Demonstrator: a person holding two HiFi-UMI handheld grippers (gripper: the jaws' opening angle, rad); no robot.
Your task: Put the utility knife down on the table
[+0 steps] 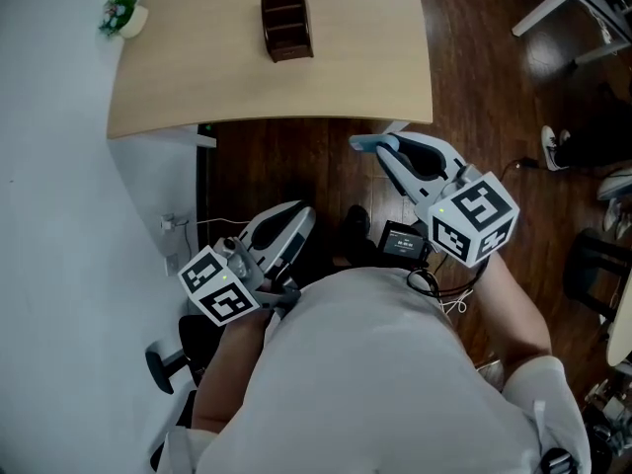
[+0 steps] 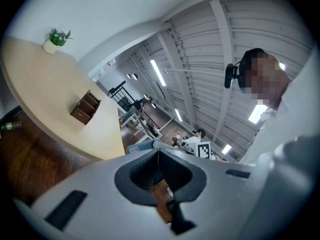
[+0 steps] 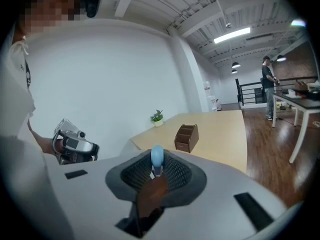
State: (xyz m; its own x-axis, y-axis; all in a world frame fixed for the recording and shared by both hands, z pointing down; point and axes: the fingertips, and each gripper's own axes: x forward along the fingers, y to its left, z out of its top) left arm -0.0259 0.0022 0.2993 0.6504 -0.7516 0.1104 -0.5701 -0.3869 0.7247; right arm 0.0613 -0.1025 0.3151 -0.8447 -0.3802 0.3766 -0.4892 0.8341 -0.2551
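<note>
Dark wood floor (image 1: pixel 286 161), tan surface (image 1: pixel 346 77) at 12 o'clock holding brown organizer (image 1: pixel 286 25); right hand-held gripper (image 1: pixel 387 151) clamps utility knife (image 1: pixel 363 144), left hand-held gripper (image 2: pixel 159 156) closed, empty.

We found no words or numbers we could read; the print on the small black box (image 1: pixel 402 239) was too small.

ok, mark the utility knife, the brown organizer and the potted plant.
utility knife (image 3: pixel 156 157): right gripper view, its blue end between the jaws.
brown organizer (image 1: pixel 286 26): head view, its centre.
potted plant (image 1: pixel 120 6): head view, its leaves.
</note>
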